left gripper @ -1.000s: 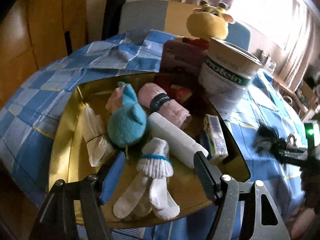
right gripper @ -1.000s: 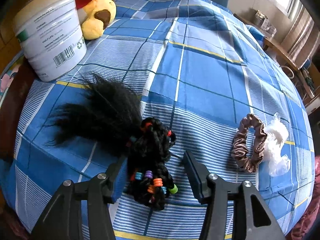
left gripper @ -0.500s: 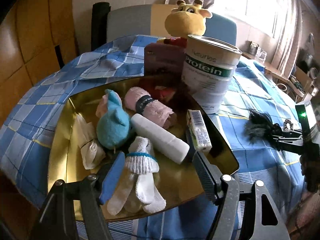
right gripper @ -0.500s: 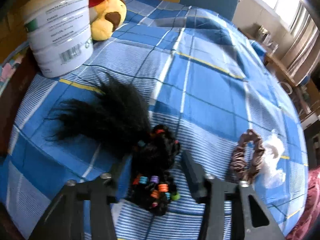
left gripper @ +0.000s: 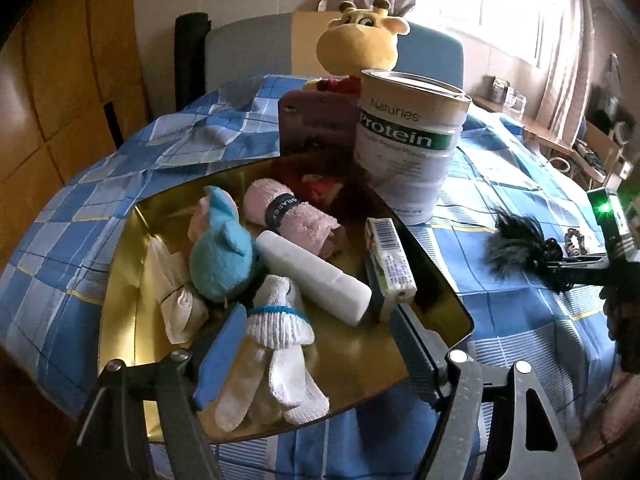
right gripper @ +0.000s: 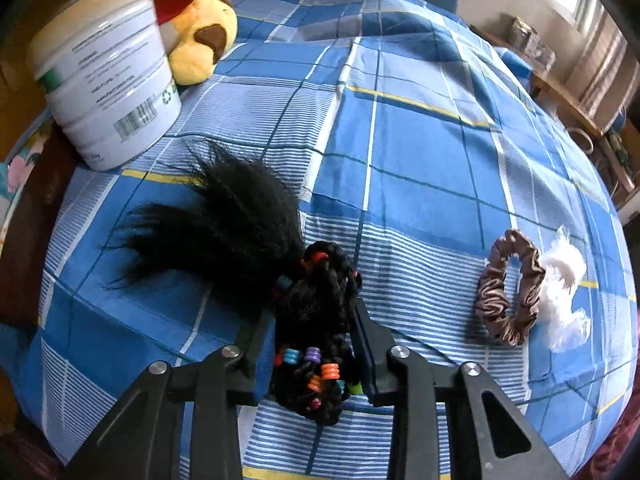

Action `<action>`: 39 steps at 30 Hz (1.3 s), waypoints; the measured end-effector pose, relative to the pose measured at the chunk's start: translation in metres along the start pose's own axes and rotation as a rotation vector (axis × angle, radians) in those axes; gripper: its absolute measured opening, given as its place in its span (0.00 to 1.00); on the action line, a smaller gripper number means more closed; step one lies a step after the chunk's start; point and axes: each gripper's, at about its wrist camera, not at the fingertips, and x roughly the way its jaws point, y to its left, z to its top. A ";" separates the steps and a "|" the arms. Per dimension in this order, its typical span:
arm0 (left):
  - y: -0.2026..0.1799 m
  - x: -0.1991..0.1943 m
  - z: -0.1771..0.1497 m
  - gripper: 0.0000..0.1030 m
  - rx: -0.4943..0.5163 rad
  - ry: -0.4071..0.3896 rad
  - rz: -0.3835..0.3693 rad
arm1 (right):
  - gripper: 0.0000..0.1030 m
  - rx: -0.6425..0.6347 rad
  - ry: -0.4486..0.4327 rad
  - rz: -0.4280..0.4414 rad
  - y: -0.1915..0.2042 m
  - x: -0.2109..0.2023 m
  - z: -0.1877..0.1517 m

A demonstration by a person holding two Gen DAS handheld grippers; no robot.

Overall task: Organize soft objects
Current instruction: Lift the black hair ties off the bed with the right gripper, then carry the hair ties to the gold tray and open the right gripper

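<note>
Right claw (right gripper: 312,344) closing around black braided hairpiece (right gripper: 316,320) with coloured beads, fingers pressed against both its sides on the blue checked tabletop (right gripper: 400,160). Brown scrunchie (right gripper: 510,288) at three o'clock from it, touching a white tuft (right gripper: 564,292). Protein tin (right gripper: 104,92) at ten o'clock, yellow plush (right gripper: 200,36) just beyond.

Left claw (left gripper: 316,344) released, opening slightly, hovering over gold tray (left gripper: 128,300). White socks (left gripper: 276,344) between its fingers, ungripped. Blue plush (left gripper: 222,260) at eleven o'clock from the socks, pink rolled towel (left gripper: 292,216) at twelve, white tube (left gripper: 312,276) at one.
</note>
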 end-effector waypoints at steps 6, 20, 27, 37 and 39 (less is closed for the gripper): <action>0.004 0.002 -0.002 0.73 0.009 0.008 -0.014 | 0.28 0.184 0.023 0.075 -0.021 -0.004 0.012; 0.052 -0.010 0.004 0.76 -0.112 -0.042 -0.042 | 0.28 0.354 -0.191 -0.142 -0.029 -0.098 0.203; 0.079 -0.020 0.004 0.78 -0.166 -0.077 -0.012 | 0.28 0.196 -0.399 -0.082 0.076 -0.162 0.303; 0.128 -0.032 -0.007 0.79 -0.263 -0.090 0.101 | 0.28 -0.402 -0.404 0.230 0.303 -0.163 0.264; 0.145 -0.038 -0.009 0.79 -0.298 -0.102 0.145 | 0.28 -0.503 -0.335 0.273 0.330 -0.147 0.231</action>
